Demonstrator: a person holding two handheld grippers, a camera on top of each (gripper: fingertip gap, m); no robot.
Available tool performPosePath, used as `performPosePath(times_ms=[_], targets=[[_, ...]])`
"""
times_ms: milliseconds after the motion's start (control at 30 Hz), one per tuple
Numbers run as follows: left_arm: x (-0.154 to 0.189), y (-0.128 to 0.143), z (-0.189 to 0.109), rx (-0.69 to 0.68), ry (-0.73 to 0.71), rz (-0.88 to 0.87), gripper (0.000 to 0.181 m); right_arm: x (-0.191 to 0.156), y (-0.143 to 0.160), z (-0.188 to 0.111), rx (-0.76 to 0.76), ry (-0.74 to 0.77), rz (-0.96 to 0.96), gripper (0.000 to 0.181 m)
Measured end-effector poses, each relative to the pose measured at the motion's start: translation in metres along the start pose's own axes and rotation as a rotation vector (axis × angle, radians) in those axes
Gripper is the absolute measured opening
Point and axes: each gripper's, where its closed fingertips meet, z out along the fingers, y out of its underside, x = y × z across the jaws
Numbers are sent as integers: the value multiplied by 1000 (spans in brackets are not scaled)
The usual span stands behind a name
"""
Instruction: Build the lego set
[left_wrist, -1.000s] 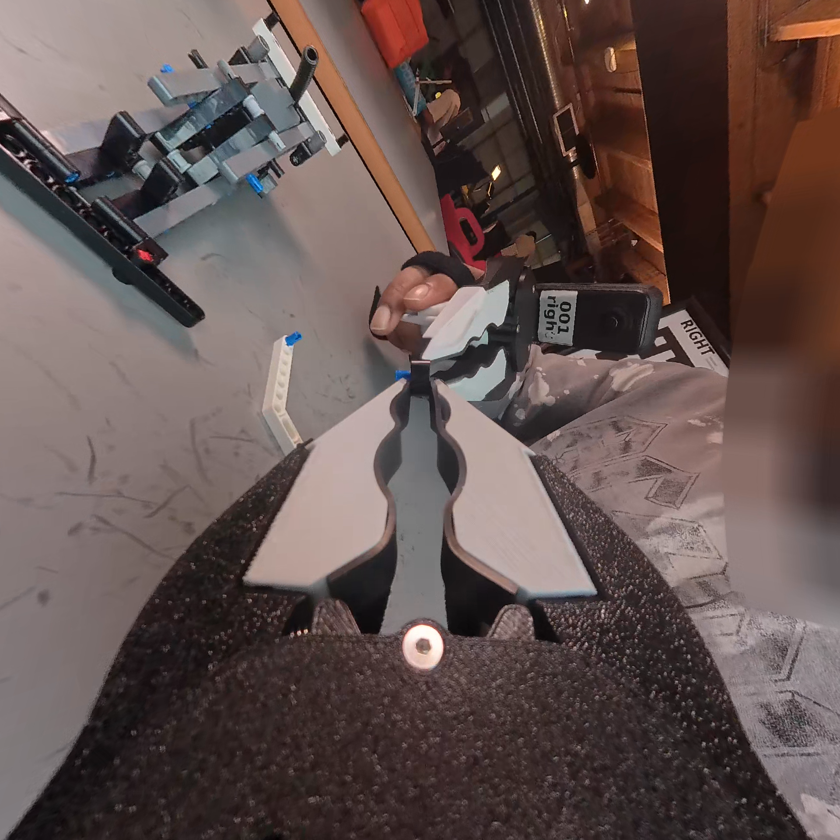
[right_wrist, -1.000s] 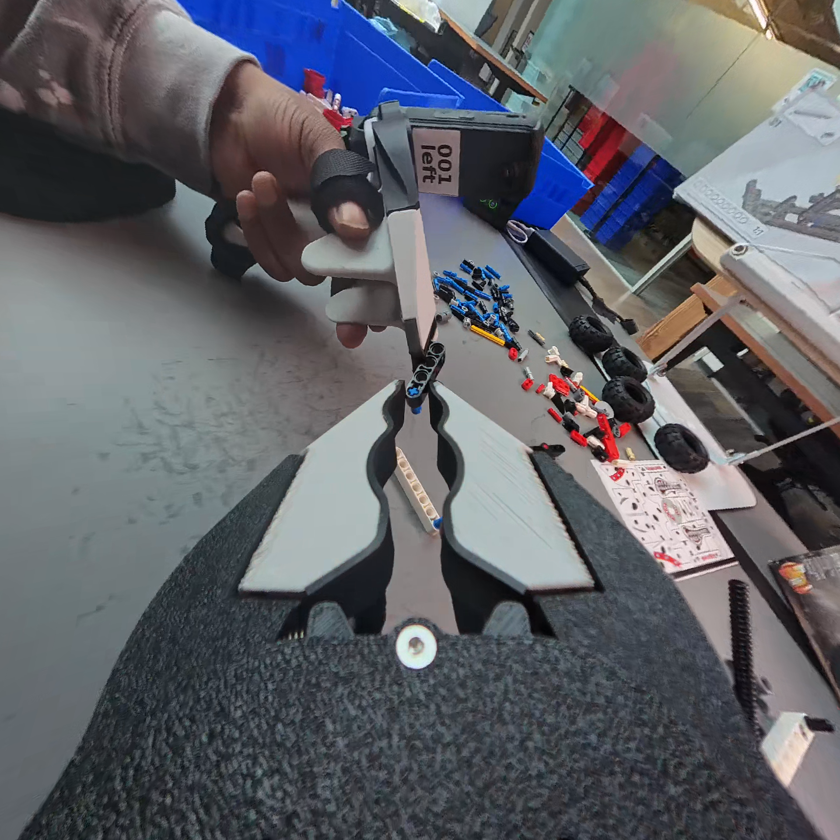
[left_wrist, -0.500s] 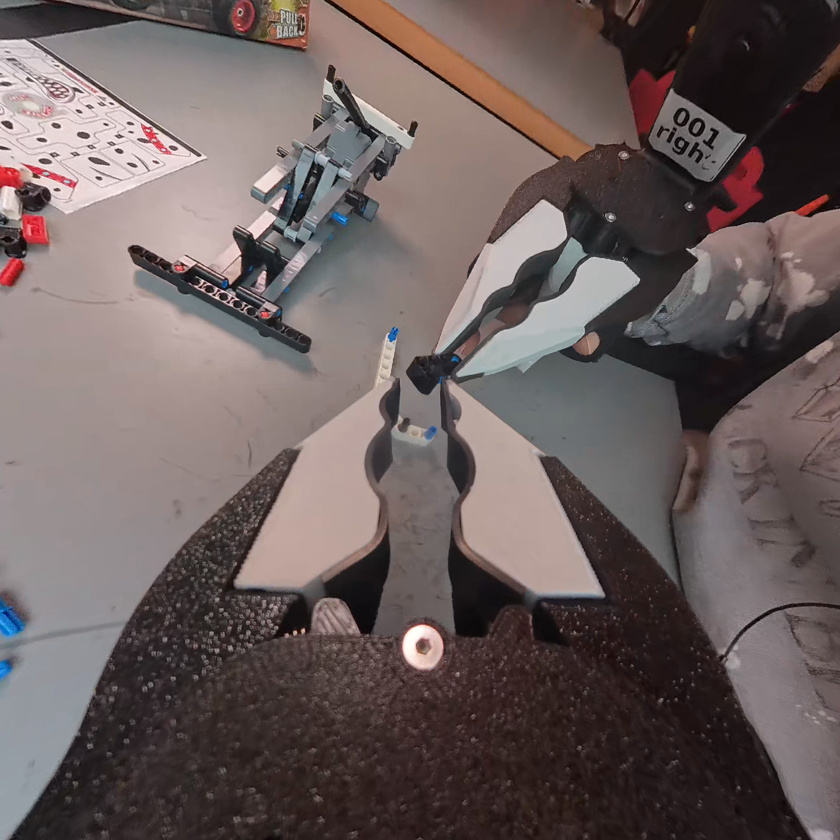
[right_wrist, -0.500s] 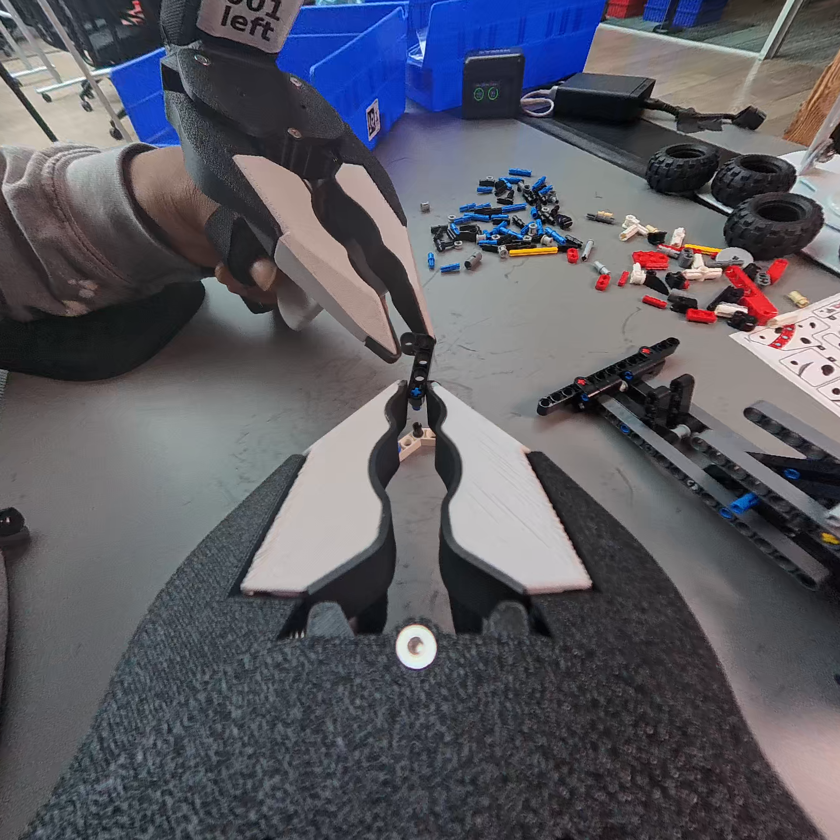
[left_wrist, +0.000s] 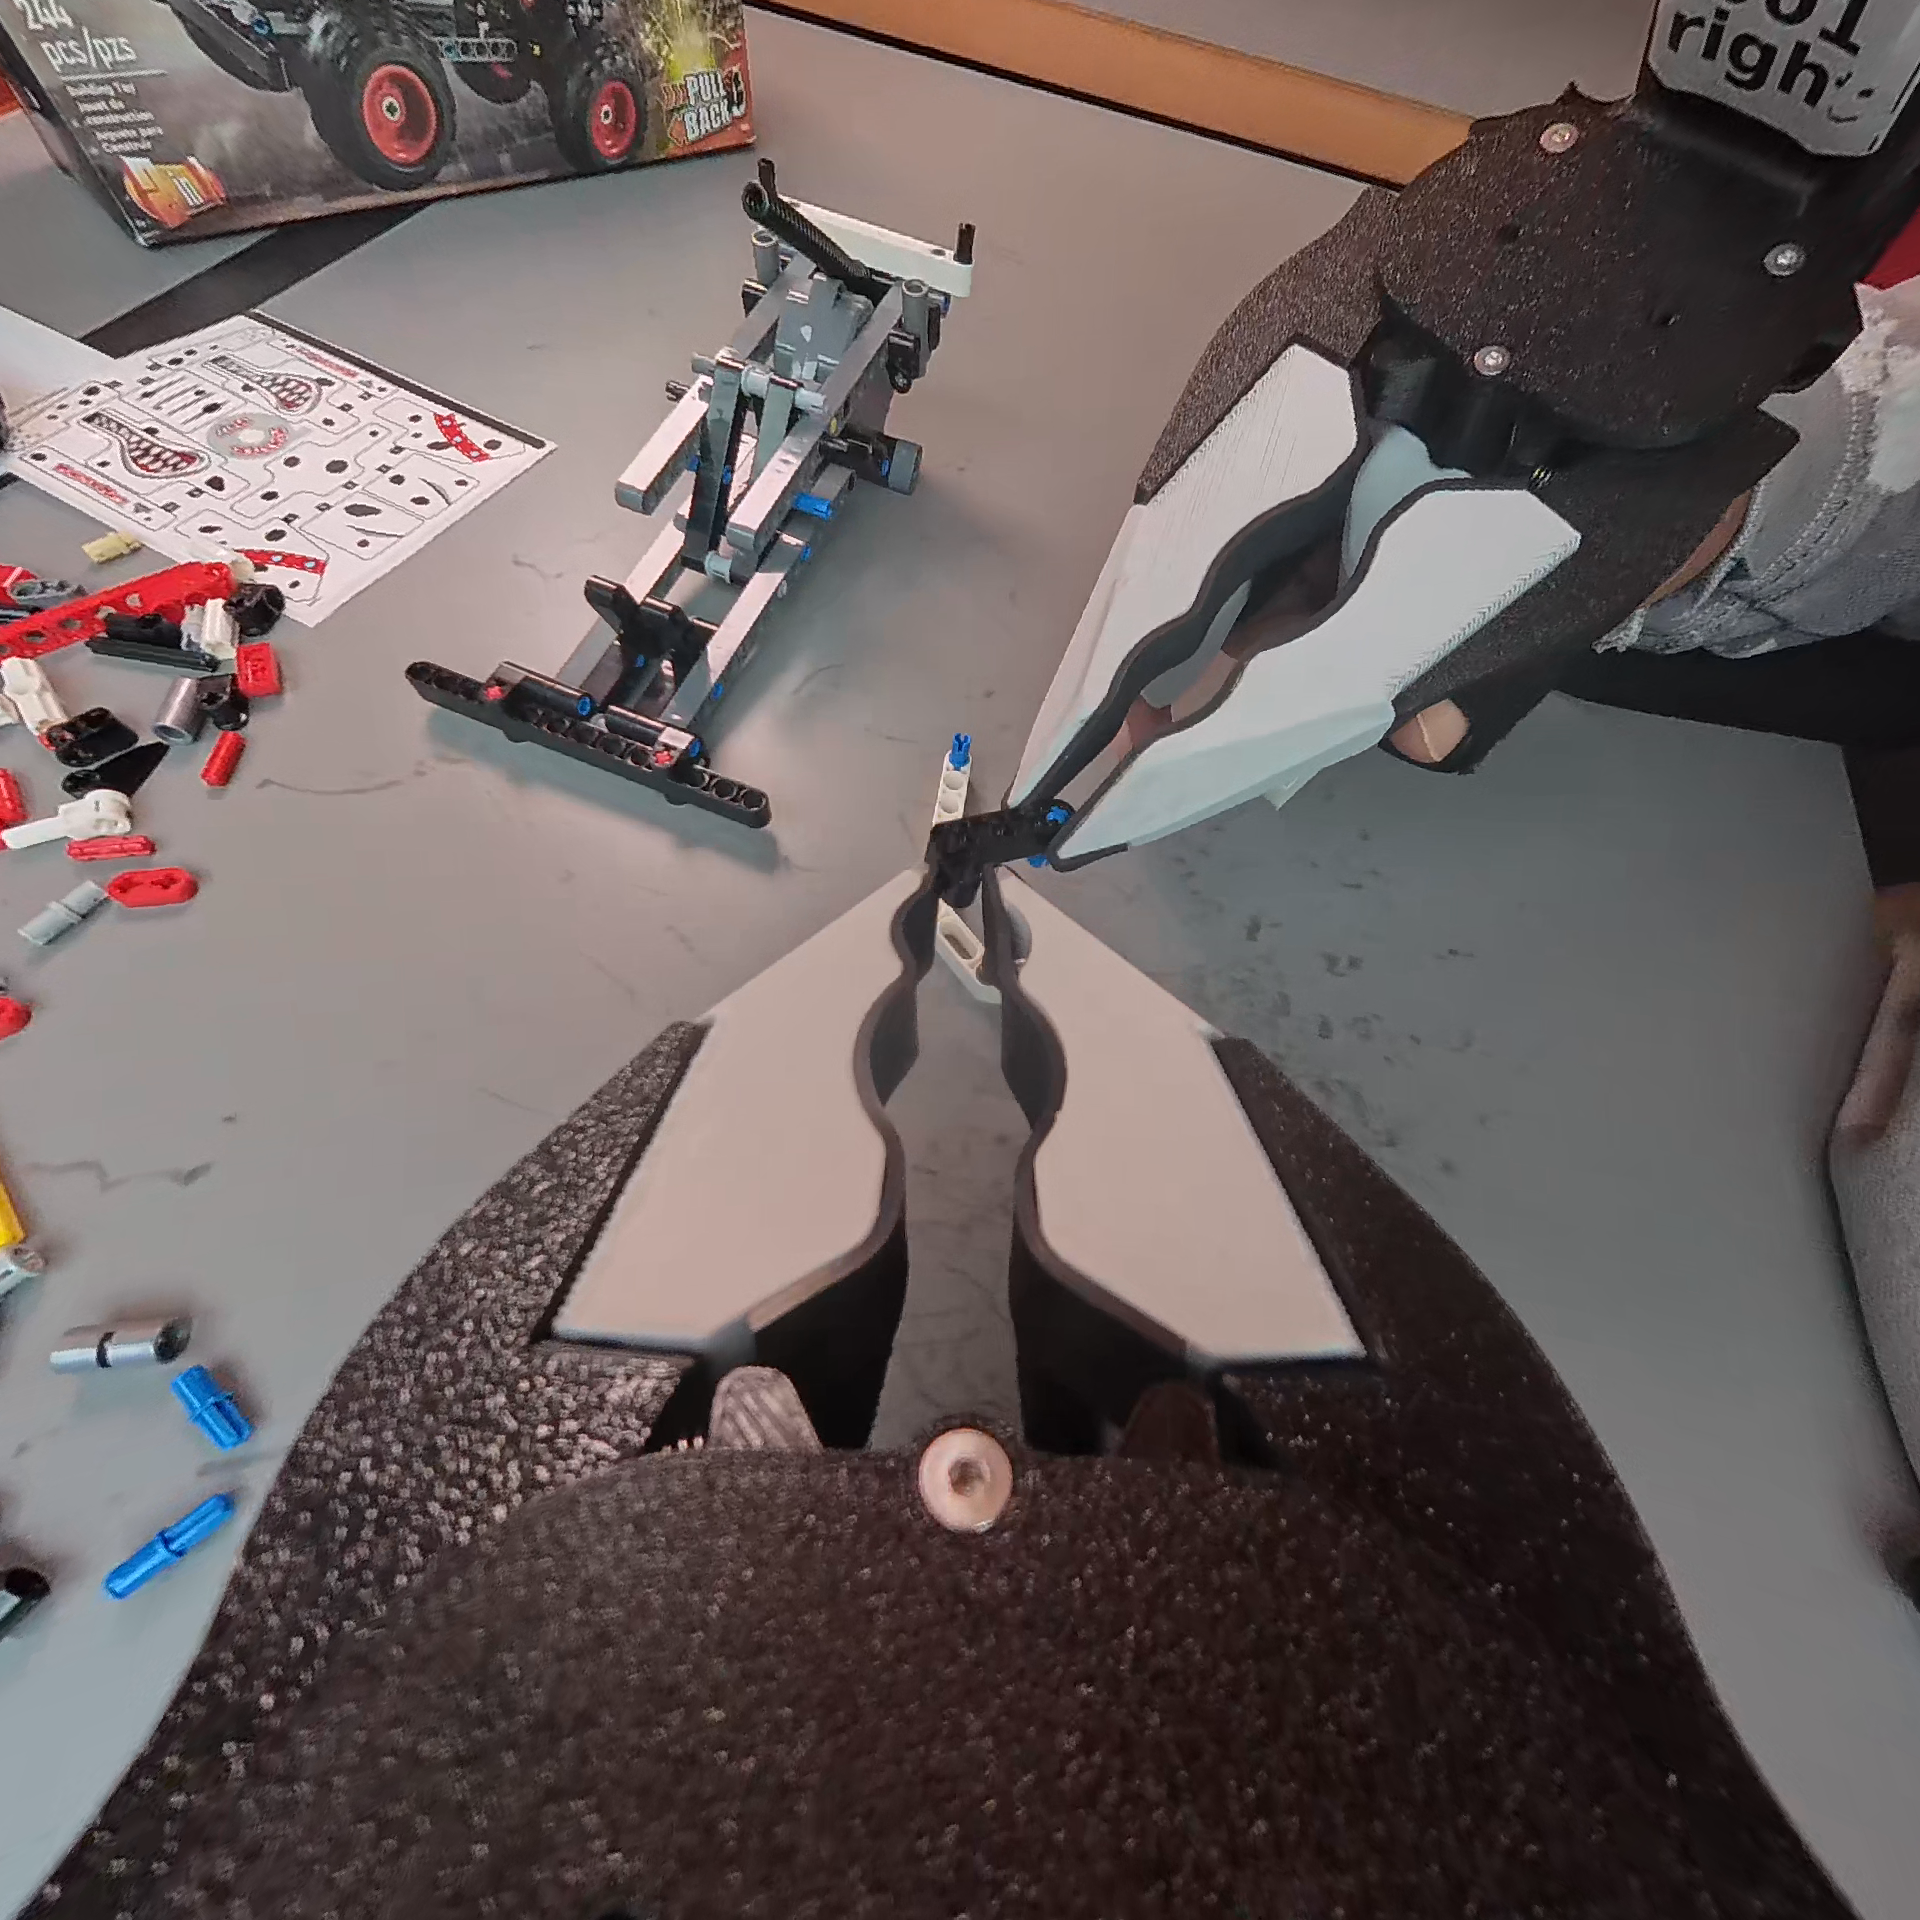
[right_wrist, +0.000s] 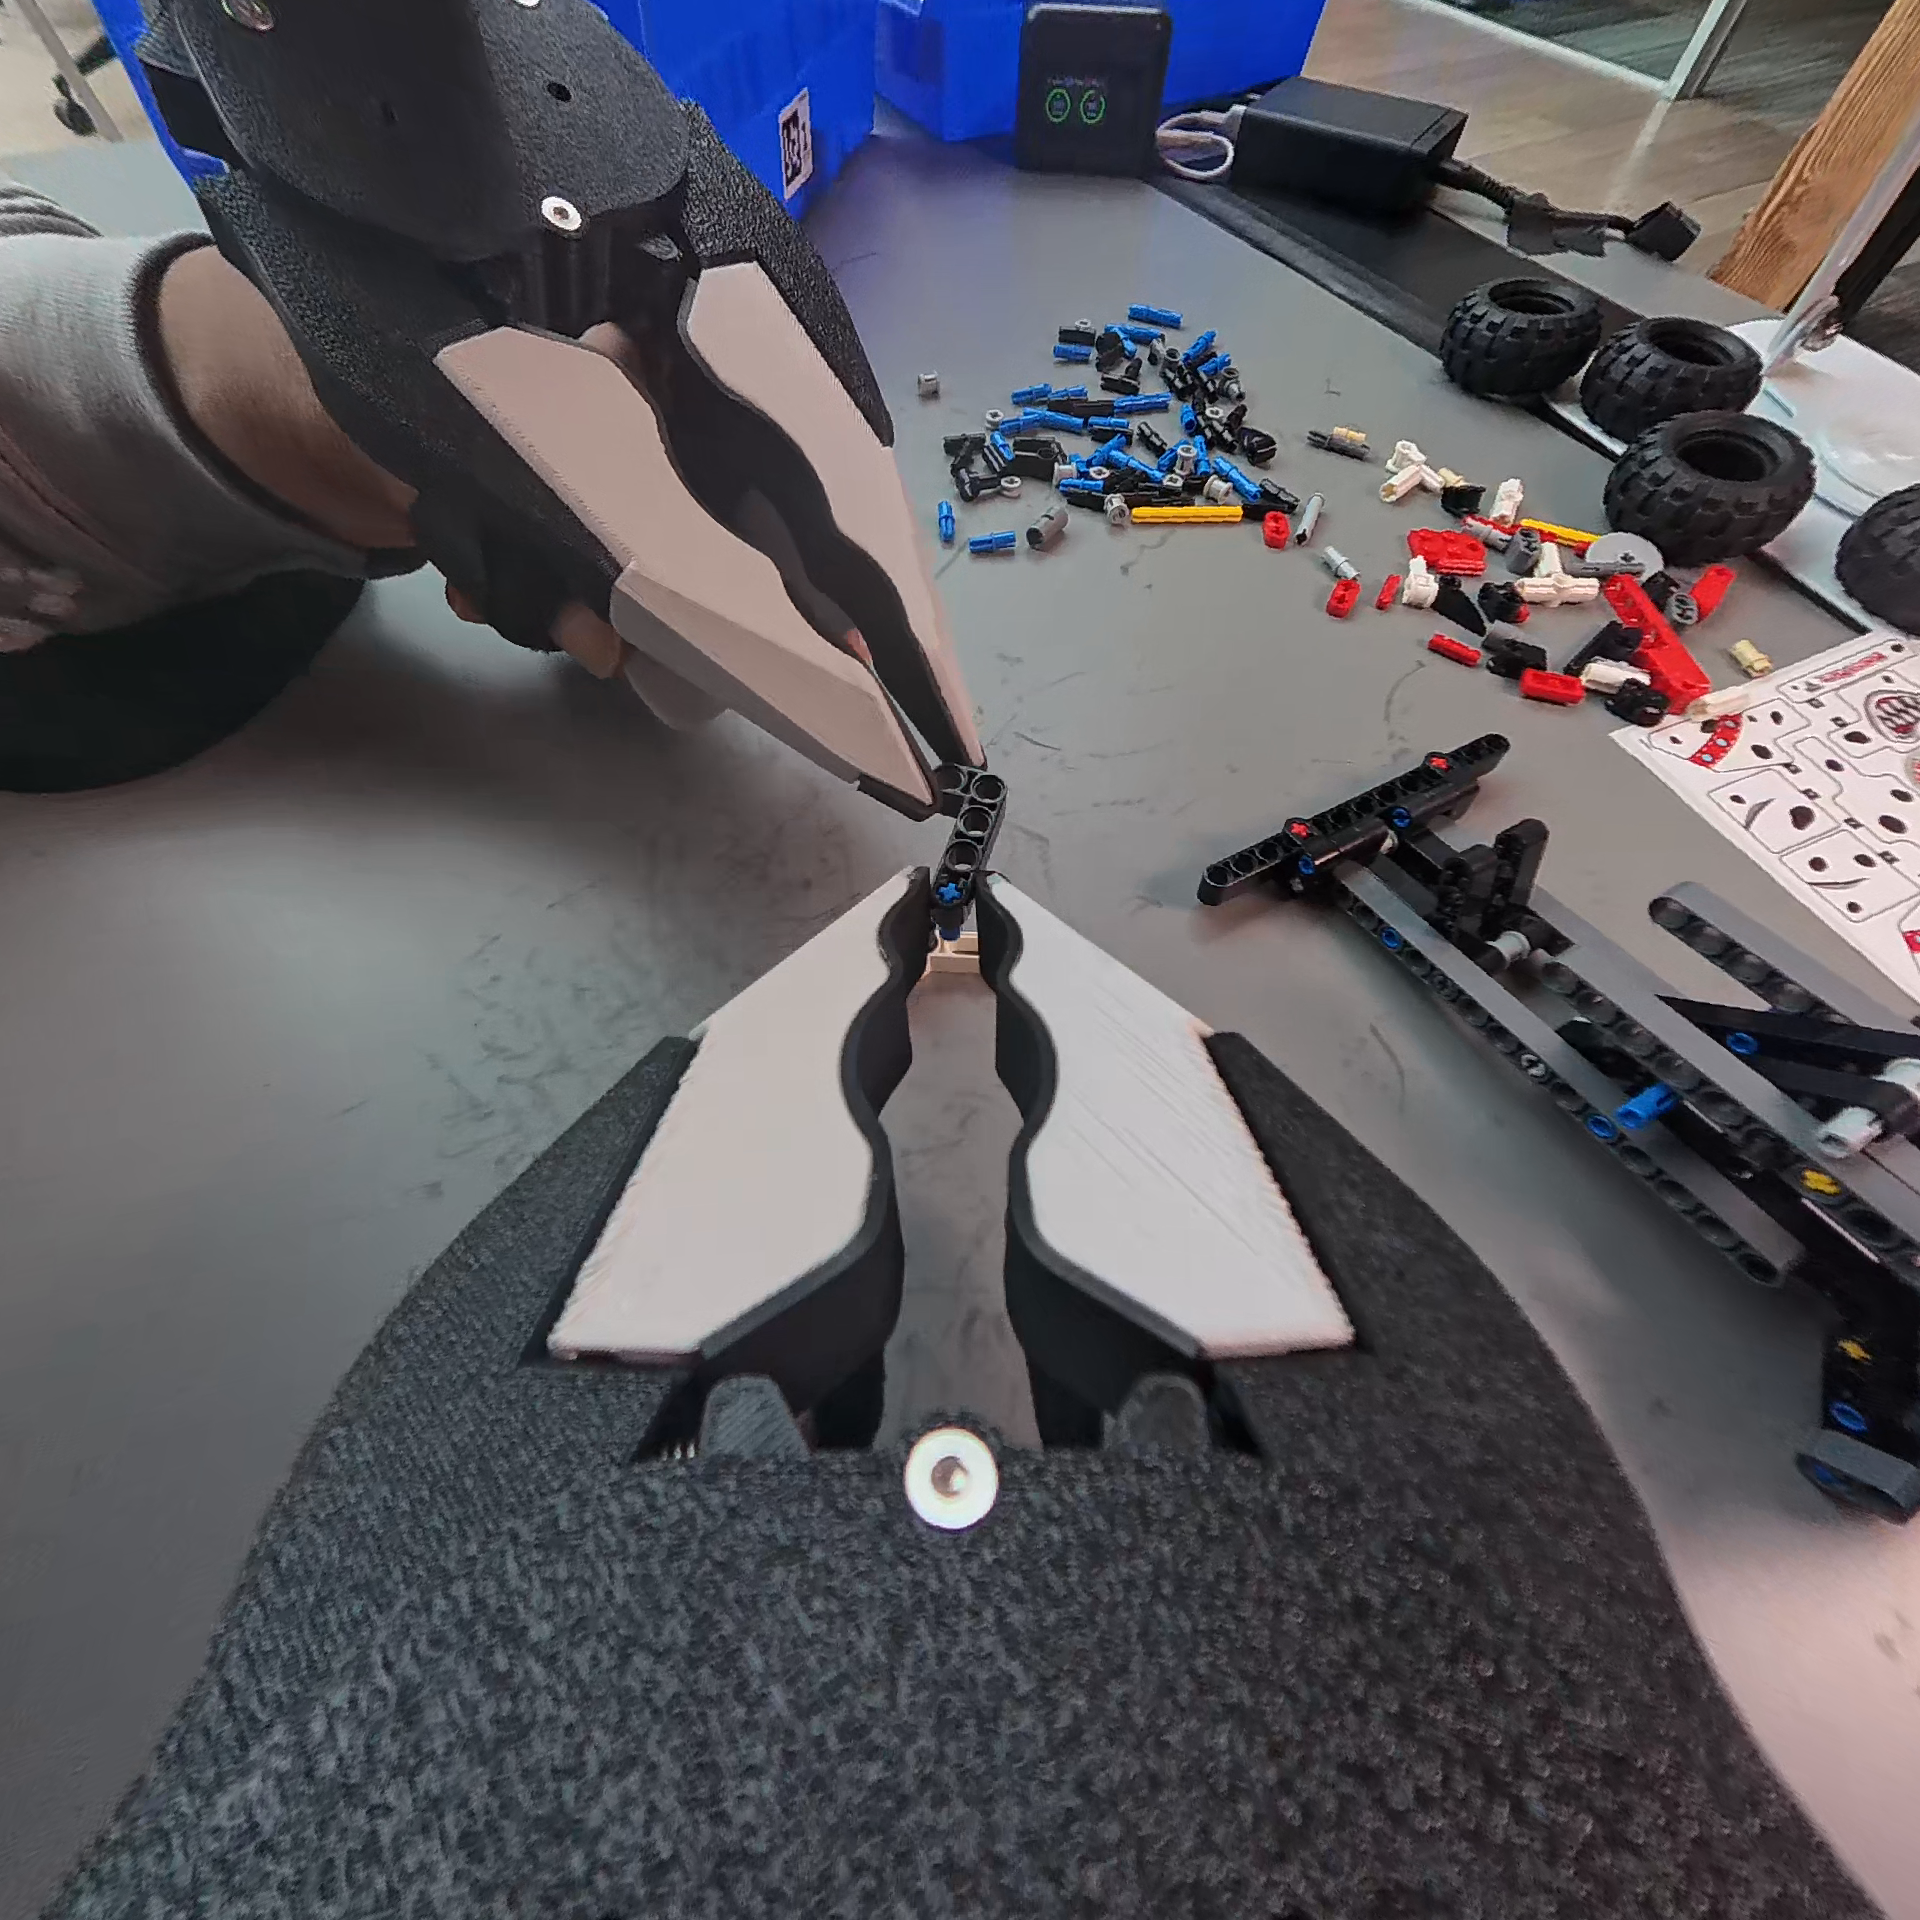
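Both my tongs are pinching one black beam, held above the grey table. The left gripper is closing narrow on one end; the right gripper is clamping the end with the blue pin. A white beam is lying on the table directly beneath, partly hidden by my fingertips.

Chassis is sitting at 11 o'clock in the left view, well apart from the grippers, with the sticker sheet and box farther at 10 o'clock. Loose parts are spreading along 9 o'clock.

Only the right view is showing the tyres at 1 o'clock, the blue bins and the charger at 12.

Compared with half a second ago, the left gripper is now gripping the beam; then its tips were standing wider, just short of it.
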Motion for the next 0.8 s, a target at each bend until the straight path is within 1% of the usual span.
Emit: performPosePath(times_ms=[100, 367, 500, 633, 800], targets=[[0, 1, -1, -1, -5, 9, 7, -5, -1, 0, 9, -27, -24, 9], [6, 2, -7, 11, 53, 44, 7, -17, -6, -4, 51, -97, -113, 10], [3, 4, -6, 3, 35, 55, 6, -24, -5, -4, 53, -122, -178, 8], [4, 5, -6, 0, 34, 64, 6, -25, -3, -4, 46, -112, -211, 6], [6, 9, -5, -22, 53, 78, 6, -26, -5, -8, 72, -135, -239, 7]])
